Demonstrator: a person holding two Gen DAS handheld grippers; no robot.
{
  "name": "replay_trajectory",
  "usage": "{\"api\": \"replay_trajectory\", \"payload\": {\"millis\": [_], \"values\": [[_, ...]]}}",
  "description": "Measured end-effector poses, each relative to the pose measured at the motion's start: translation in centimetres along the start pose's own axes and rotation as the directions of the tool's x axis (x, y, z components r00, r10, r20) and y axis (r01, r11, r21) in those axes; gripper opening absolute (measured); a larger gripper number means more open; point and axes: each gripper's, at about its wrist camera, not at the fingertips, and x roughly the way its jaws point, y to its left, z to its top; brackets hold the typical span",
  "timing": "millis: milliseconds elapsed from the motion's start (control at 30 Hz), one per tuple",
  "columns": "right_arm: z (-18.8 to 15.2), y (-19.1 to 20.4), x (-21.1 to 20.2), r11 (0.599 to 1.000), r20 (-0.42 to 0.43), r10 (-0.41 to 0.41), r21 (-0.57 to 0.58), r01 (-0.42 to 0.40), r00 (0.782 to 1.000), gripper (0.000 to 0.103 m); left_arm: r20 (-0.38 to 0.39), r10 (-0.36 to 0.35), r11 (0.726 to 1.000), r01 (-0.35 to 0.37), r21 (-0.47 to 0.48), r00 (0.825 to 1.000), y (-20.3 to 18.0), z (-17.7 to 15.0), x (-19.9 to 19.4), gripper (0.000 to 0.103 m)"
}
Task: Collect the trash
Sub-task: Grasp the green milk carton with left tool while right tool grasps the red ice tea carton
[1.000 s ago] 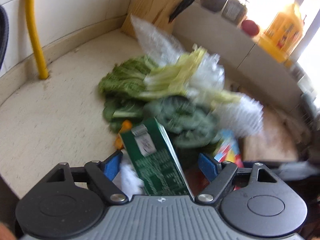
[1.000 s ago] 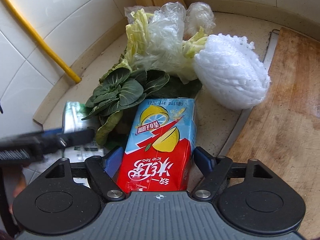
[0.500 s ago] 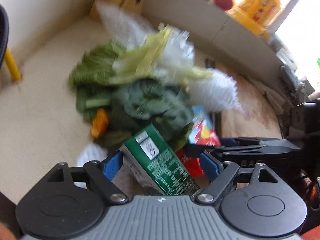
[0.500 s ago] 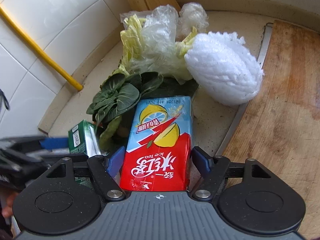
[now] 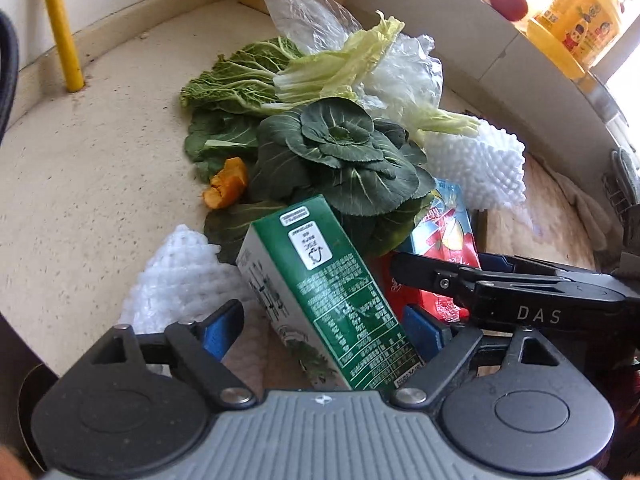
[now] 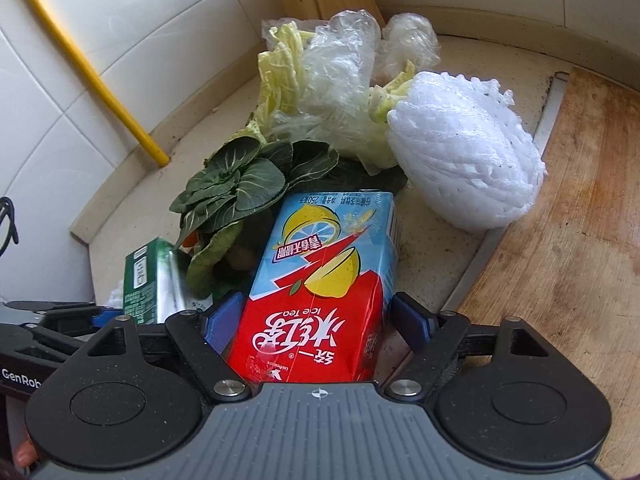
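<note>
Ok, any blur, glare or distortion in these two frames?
Left wrist view: sharp, but the window at upper right is blown out, and fisheye bends the counter edge. Right wrist view: evenly lit, sharp on the ice tea carton; tile lines curve.

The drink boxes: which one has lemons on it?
The red and blue ice tea carton between the right gripper fingers shows yellow lemons. The green carton at the left gripper has only small print.

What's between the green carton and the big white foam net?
The dark leafy greens and the ice tea carton lie between the green carton and the big white foam net, clearest in the left wrist view.
</note>
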Motion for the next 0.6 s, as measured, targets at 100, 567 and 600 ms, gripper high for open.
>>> {"api": "replay_trajectory", "payload": {"millis": [100, 567, 600], "values": [[0.0, 0.0, 0.0, 1.000, -0.008, 0.010, -0.027, -0.010, 1.000, 0.087, 0.000, 0.006, 0.997, -0.006, 0.077, 1.000, -0.9, -0.4, 0.4, 0.102], [-0.9, 0.4, -0.1, 0.990, 0.018, 0.026, -0.141, -0.024, 0.999, 0.091, 0.064, 0.125, 0.977, -0.134, 0.169, 0.990, -3.2, -1.5, 1.6, 0.101], [-1.0, 0.4, -0.2, 0.991, 0.021, 0.027, -0.134, -0.024, 0.999, 0.090, 0.055, 0.126, 0.977, -0.134, 0.168, 0.990, -3.3, -1.4, 1.6, 0.101]]}}
